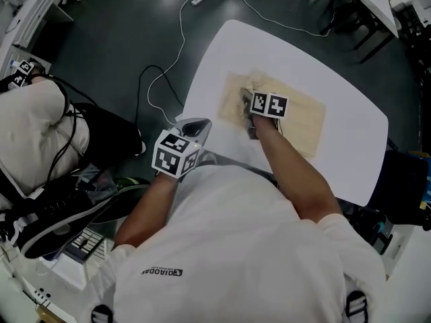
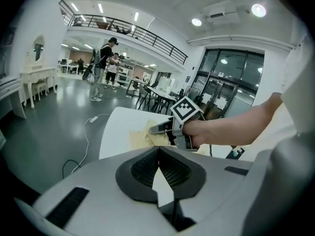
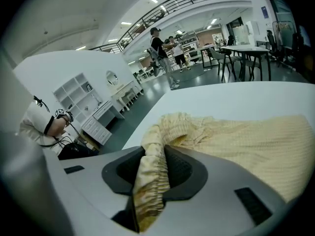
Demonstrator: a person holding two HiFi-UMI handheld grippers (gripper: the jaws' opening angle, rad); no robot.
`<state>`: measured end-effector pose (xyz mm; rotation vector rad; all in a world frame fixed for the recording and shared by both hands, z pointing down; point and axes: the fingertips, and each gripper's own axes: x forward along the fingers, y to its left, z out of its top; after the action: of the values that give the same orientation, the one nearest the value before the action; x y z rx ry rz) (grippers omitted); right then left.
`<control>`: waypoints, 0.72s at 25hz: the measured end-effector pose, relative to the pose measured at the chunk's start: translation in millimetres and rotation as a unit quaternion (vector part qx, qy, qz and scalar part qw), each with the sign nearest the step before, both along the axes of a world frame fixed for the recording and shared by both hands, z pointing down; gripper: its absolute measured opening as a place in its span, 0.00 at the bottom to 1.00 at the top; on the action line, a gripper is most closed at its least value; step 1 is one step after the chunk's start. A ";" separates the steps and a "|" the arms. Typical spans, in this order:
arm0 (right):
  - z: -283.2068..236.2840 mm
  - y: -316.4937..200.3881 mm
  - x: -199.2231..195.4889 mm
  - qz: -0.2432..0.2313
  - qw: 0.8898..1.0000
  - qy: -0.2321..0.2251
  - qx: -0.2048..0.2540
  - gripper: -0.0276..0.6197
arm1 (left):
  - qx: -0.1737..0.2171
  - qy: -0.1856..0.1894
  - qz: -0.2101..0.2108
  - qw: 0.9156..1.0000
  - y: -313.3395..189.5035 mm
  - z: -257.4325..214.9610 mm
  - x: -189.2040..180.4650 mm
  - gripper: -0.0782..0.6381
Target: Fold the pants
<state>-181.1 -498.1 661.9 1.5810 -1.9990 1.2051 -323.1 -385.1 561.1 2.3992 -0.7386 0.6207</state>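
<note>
Pants point(image 1: 296, 116), one pale yellow pair, are lying flat in the middle of the white counter point(image 1: 222, 59). Their long axis is running left to right across it, with the gathered elastic waistband end pointing left. That waistband is bunching up at the right gripper point(image 1: 247, 105), whose fingers point(image 3: 179, 168) are clamping a fold of it between them. In the right gripper view the cloth is filling the gap from their tips back to the base. The right forearm is reaching far out over the counter, with the gripper slanting down onto the fabric. The left gripper point(image 1: 192, 128) is hovering over the counter's near left edge, well apart from the pants, on a bent arm and angling down and forward. Its fingers point(image 2: 142, 168) are meeting at the tips and holding nothing. Two grippers are showing in all, each carrying one marker cube.
</note>
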 end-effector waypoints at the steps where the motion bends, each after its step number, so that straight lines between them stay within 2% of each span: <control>1: 2.8 -2.9 -2.7 0.005 1.000 -0.004 -0.005 0.24 | -0.001 0.001 -0.003 1.000 -0.8 -0.4 -3.7 0.15; 4: 5.2 -11.5 -11.6 0.010 0.999 -0.032 -0.012 0.27 | -0.003 0.002 -0.016 1.000 -7.1 -2.3 -13.2 0.15; 6: 0.3 -14.2 -21.9 -0.006 0.999 -0.052 -0.009 0.37 | -0.002 0.003 -0.025 1.000 -12.7 -4.8 -20.4 0.15; 7: -4.2 -14.8 -26.4 -0.015 0.998 -0.055 -0.004 0.39 | -0.002 0.004 -0.030 1.000 -15.6 -6.3 -24.4 0.15; 12: -28.0 -14.3 -36.0 -0.033 0.998 -0.037 0.025 0.37 | 0.002 0.008 -0.037 0.999 -24.3 -11.8 -38.9 0.15; 18: -44.3 -0.4 -32.5 -0.028 0.998 -0.041 0.038 0.34 | 0.009 0.012 -0.023 1.000 -24.1 -19.6 -31.9 0.15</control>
<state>-213.6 -498.5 617.6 1.5226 -2.1482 1.2045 -355.1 -409.2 541.4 2.3942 -0.7898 0.5672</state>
